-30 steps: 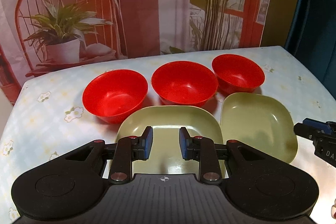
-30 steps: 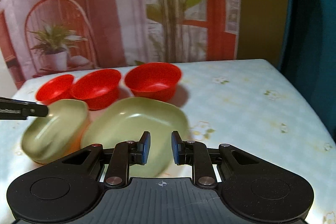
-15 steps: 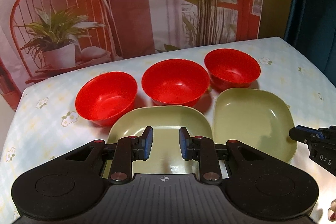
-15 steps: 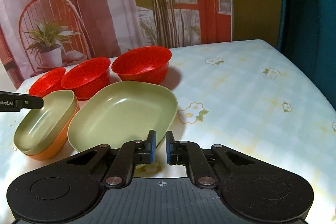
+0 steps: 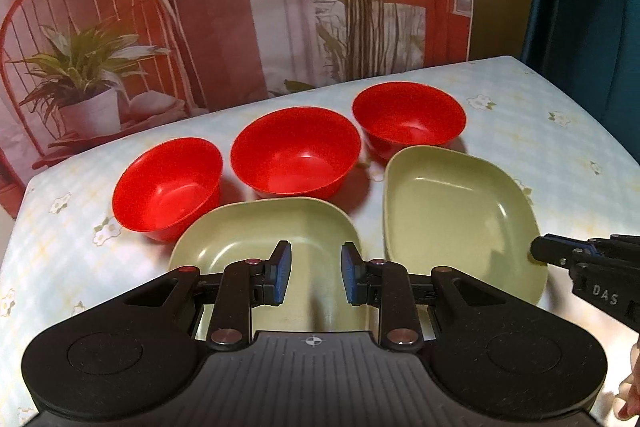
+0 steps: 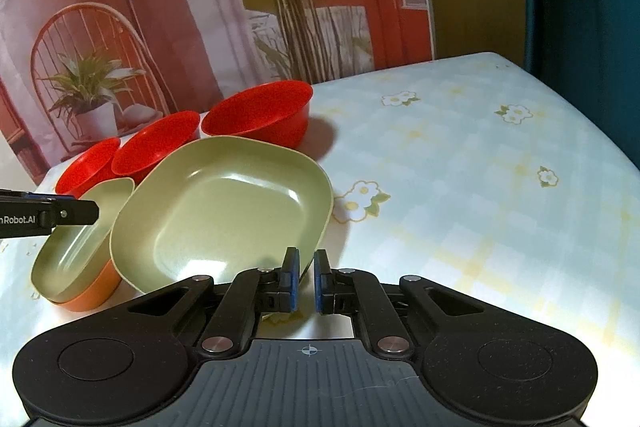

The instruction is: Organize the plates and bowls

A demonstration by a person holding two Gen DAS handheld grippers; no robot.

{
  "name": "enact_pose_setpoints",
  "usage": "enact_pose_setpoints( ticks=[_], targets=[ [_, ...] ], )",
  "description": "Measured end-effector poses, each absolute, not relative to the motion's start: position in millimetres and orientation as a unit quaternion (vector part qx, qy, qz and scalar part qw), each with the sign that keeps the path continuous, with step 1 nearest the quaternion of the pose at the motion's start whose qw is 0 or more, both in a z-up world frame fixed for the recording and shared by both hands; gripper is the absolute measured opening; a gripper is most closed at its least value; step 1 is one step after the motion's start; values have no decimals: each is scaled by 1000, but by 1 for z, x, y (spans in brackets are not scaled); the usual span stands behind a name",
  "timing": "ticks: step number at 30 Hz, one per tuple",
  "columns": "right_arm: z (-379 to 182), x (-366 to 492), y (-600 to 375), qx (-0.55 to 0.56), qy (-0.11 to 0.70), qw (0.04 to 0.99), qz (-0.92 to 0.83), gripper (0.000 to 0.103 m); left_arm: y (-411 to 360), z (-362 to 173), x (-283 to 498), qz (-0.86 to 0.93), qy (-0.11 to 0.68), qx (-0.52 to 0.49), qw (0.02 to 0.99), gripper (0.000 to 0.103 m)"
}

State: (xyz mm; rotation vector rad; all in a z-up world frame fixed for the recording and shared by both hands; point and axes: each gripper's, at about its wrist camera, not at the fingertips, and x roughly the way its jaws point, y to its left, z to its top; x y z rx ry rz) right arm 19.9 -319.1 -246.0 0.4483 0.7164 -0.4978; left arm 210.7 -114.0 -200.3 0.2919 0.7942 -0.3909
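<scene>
Left bowl: red, at the left end of a row of three on the worktop, its rim close to the left plate.
Left tongs: jaws wide apart, nothing between them, held over the near part of the left plate.
Left plate: green, squarish, in front of the left and middle bowls; an orange piece shows under it in the right wrist view.
Middle bowl: red, just behind the left plate.
Right bowl: red, behind the right plate, touching or nearly so.
Right plate: green, tilted, its near edge raised and overlapping the left plate's side.
Right tongs: jaws narrow, at the right plate's near rim; whether they pinch it I cannot tell.
</scene>
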Motion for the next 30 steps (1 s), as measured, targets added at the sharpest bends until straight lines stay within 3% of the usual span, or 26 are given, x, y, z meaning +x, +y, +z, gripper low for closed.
enact_pose_setpoints(
  ticks=[13, 17, 30],
  targets=[
    [-251, 17, -324, 226, 340, 881, -238, 7, -131, -204, 211, -219, 392, 134, 883, 28],
    [-254, 15, -327, 232, 339, 880, -238, 7, -132, -208, 211, -225, 397, 130, 880, 21],
    [-255, 15, -329, 237, 336, 881, -235, 7, -131, -184, 203, -236, 366, 106, 894, 22]
  ],
)
